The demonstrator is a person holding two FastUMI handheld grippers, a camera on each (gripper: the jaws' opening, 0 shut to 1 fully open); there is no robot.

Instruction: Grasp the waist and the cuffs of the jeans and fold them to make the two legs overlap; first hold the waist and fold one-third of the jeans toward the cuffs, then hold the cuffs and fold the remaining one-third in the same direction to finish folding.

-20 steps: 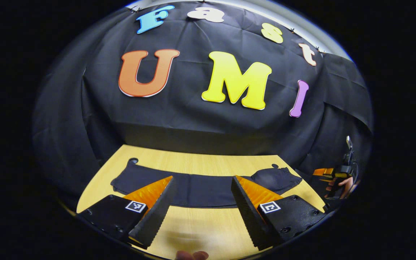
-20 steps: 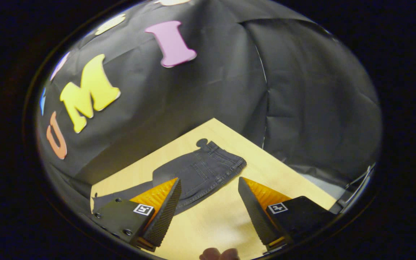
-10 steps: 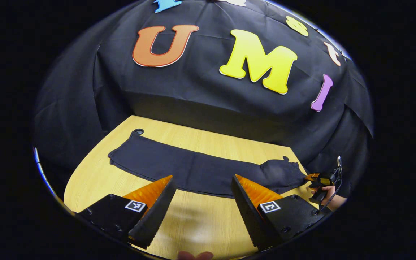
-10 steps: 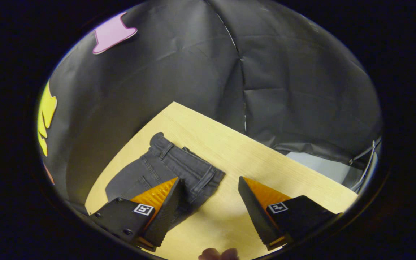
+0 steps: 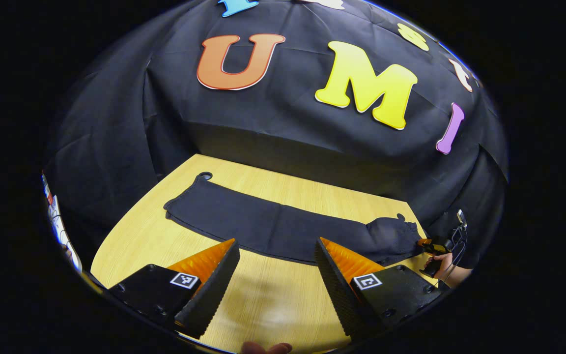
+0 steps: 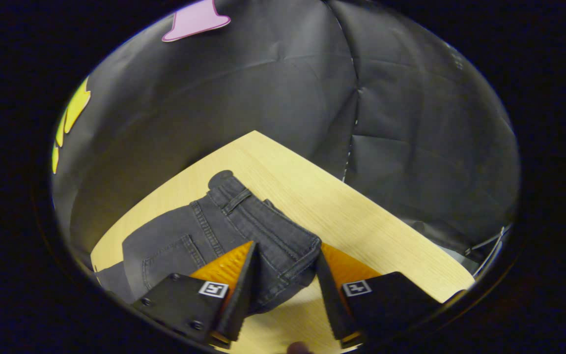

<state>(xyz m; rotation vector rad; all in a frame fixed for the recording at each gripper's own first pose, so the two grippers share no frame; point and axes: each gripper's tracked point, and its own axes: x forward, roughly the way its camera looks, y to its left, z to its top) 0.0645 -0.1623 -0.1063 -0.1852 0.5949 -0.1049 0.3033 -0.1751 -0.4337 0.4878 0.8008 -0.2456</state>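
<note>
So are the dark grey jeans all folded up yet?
No. The dark grey jeans lie stretched long and flat across the wooden table.

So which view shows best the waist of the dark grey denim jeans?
The right gripper view: the waist is close, between the right gripper's fingers. The left gripper view shows it far off, small.

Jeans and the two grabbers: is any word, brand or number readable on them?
On the jeans: no text or label legible.
On the left gripper: a black-and-white square marker, a pattern, no words.
On the right gripper: a similar patterned tag, no words.
</note>
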